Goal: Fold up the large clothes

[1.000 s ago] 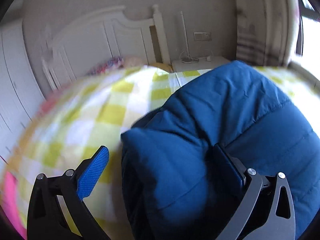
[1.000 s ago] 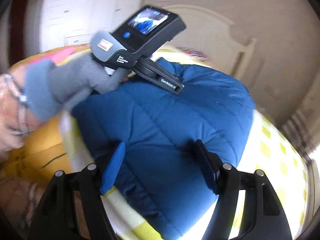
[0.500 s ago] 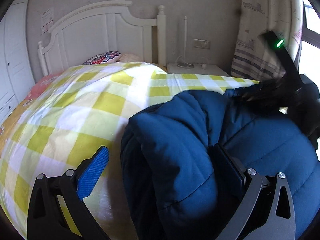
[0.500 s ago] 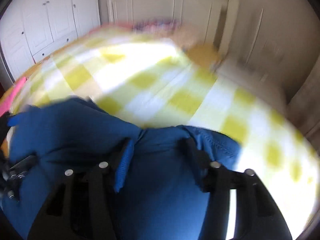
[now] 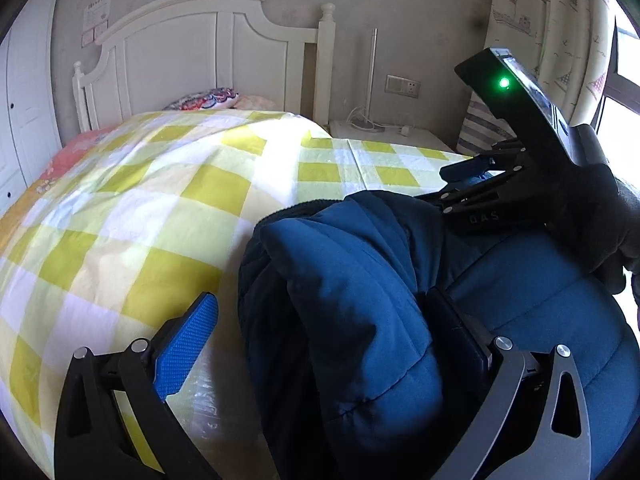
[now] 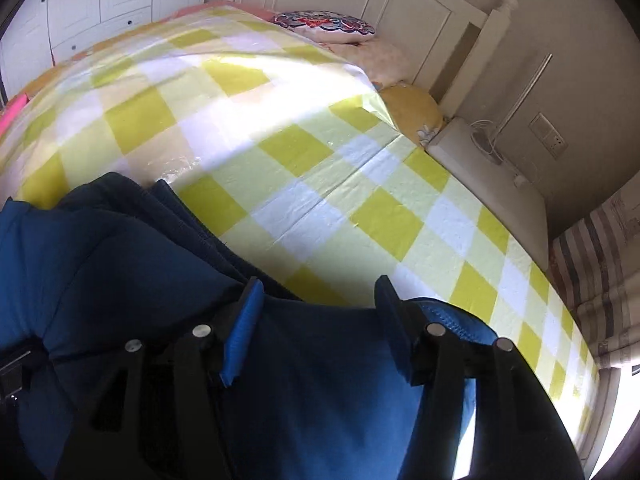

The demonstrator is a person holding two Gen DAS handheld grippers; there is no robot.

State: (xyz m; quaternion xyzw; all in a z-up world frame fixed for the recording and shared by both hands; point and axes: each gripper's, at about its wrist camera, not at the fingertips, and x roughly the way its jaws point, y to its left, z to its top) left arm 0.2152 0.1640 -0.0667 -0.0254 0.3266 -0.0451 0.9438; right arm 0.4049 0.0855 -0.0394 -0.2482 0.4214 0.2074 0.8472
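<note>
- Left gripper [image 5: 320, 344]: jaws spread wide, astride a thick fold of the blue jacket [image 5: 360, 300], not pinching. The bulk may spring open.
- Right gripper [image 6: 316, 312]: partly open over the jacket's far edge; grasp unclear, could slip.
- Jacket lies on the checked bedspread [image 6: 280, 120], whose slick cover may let it slide.

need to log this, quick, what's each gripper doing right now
Left gripper: open, a fold of the blue jacket between its fingers.
Right gripper: open over the jacket's edge, fingers have just been closing; grip cannot be told.
</note>
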